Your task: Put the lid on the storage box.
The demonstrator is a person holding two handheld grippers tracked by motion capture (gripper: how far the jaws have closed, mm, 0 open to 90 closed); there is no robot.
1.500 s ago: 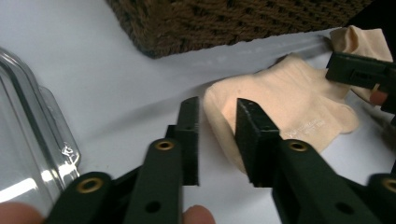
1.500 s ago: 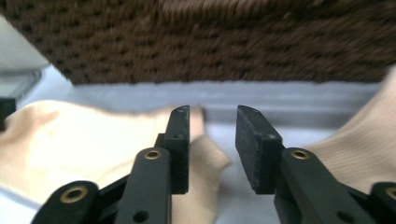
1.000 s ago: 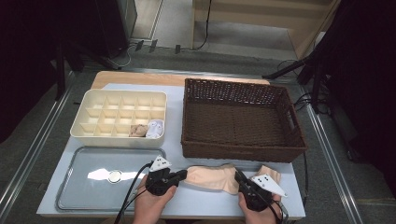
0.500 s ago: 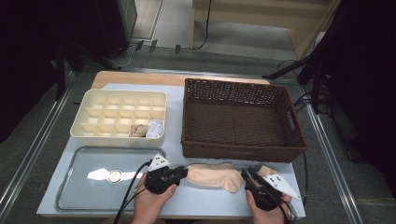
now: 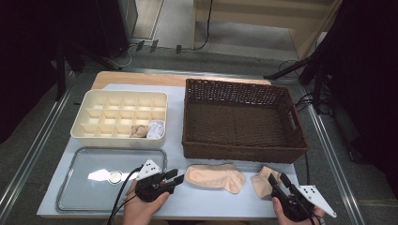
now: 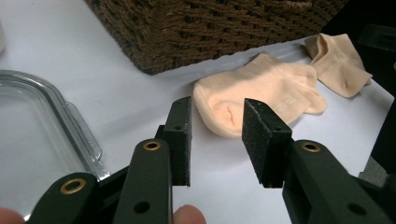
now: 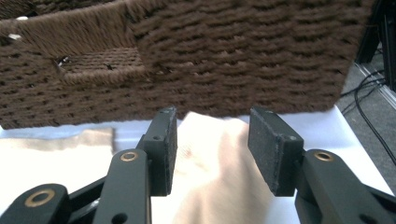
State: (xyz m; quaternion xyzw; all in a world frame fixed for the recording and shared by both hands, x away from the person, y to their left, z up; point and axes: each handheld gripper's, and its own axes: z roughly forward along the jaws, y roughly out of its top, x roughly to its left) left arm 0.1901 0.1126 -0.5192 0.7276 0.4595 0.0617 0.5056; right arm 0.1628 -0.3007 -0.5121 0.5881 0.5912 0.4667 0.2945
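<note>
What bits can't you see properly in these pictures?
- Rolled things in the divided box, high view: too small to identify.
- Round object on the clear tray, high view: too small.
- Smaller sock, right gripper view: blurred, its near end cut off by the bottom edge.

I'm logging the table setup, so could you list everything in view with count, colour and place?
Socks: two, peach; one flat in front of the basket, one to its right by the right gripper.
Basket: one, dark brown wicker, right half of the table.
Divided box: one, cream, back left; two small rolled bundles in its front right cells.
Tray: one, clear plastic, front left.
Table: one, pale top.
Left gripper: black, open, beside the tray.
Right gripper: black, open, front right.
</note>
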